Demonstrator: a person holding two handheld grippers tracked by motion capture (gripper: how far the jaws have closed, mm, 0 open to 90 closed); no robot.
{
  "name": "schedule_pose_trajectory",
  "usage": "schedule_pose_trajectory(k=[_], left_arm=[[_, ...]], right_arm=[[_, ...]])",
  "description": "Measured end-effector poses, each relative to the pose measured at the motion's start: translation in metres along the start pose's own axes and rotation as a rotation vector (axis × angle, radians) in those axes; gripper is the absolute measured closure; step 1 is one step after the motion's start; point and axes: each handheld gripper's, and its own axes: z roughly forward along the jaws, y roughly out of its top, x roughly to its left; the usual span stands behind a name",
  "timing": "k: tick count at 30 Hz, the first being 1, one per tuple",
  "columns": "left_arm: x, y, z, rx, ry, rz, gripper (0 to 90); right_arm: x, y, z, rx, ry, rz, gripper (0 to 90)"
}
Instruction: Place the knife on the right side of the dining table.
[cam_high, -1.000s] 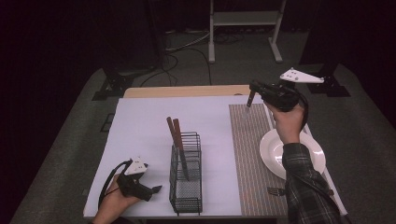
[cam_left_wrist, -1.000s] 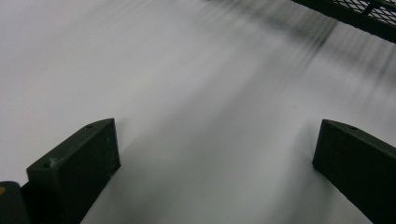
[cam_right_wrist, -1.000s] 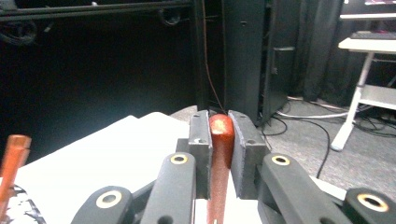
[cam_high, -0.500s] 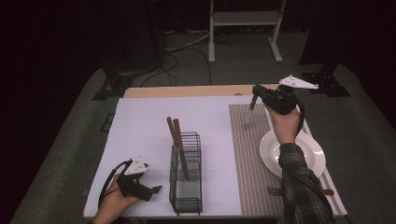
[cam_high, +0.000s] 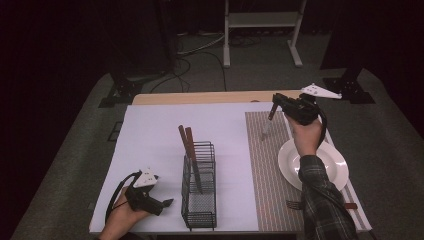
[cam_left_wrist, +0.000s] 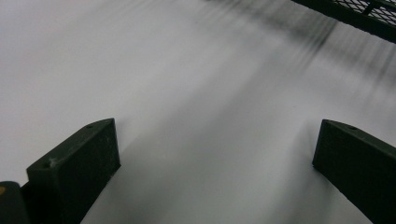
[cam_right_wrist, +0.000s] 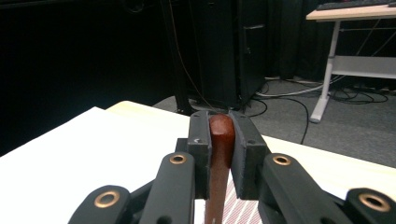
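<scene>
Above striped mat (cam_high: 265, 165), far side: right hand-held gripper (cam_high: 274, 105) clamped on knife (cam_high: 267, 122) handle, blade hanging down, likely for laying beside plate (cam_high: 336, 165). Left hand-held gripper (cam_high: 167, 202) wide open, empty, resting on surface (cam_high: 150, 135) by rack (cam_high: 200, 192).

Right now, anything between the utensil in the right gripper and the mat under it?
Nothing visible. The right gripper is shut on the utensil's wooden handle, and its metal end hangs over bare striped mat left of the plate. The fork lies nearer the front edge.
</scene>
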Motion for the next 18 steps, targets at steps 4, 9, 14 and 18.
schedule_pose_trajectory(k=[4, 9, 14, 18], left_arm=[[0.000, 0.000, 0.000, 0.000, 0.000, -0.001, 0.0], [0.000, 0.000, 0.000, 0.000, 0.000, 0.000, 0.0], [0.000, 0.000, 0.000, 0.001, 0.000, 0.000, 0.0], [0.000, 0.000, 0.000, 0.000, 0.000, 0.000, 0.0]], right_arm=[[-0.004, -0.001, -0.004, 0.000, -0.018, 0.006, 78.0], [-0.009, -0.002, -0.010, 0.003, -0.038, 0.011, 77.1], [-0.017, -0.006, -0.018, -0.001, -0.059, 0.020, 75.7], [-0.021, -0.008, -0.022, 0.004, -0.069, 0.025, 75.1]])
